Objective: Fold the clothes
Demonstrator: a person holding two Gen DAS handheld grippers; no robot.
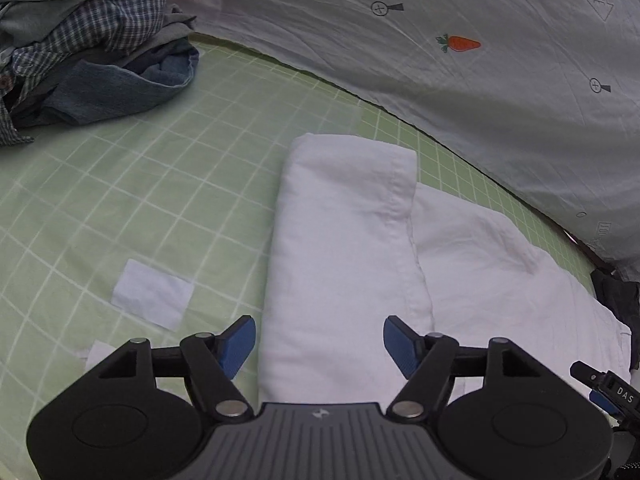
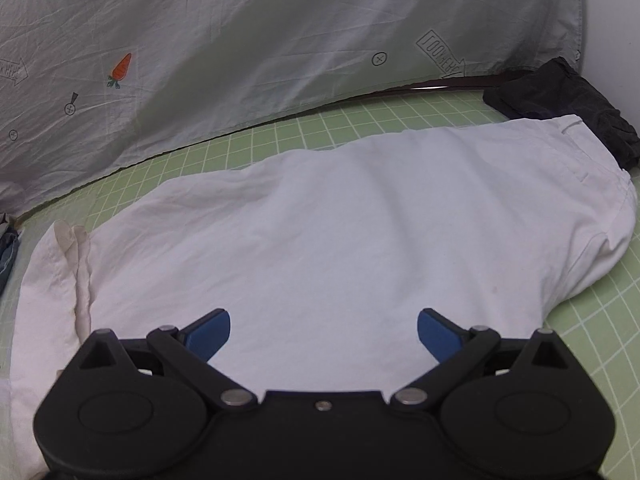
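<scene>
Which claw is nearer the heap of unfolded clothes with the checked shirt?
Left. The left claw hangs open over the white garment, with the heap ahead to its left. The right claw is open over the garment's other end; only a scrap of blue cloth shows there.

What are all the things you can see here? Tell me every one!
white garment: one, white, partly folded, lying on the green sheet in front of both grippers.
pile of clothes: one heap, checked, blue-grey, pale and red pieces, far left on the sheet.
dark cloth: one, black, bunched beyond the garment's right end.
white patches: two, white, on the sheet left of the garment.
green sheet: one, pale green with white grid lines, under everything.
grey cloth: one, grey with carrot prints, hanging behind.
left gripper: one, black with blue pads, open, over the garment's folded end.
right gripper: one, black with blue pads, open, over the garment.
</scene>
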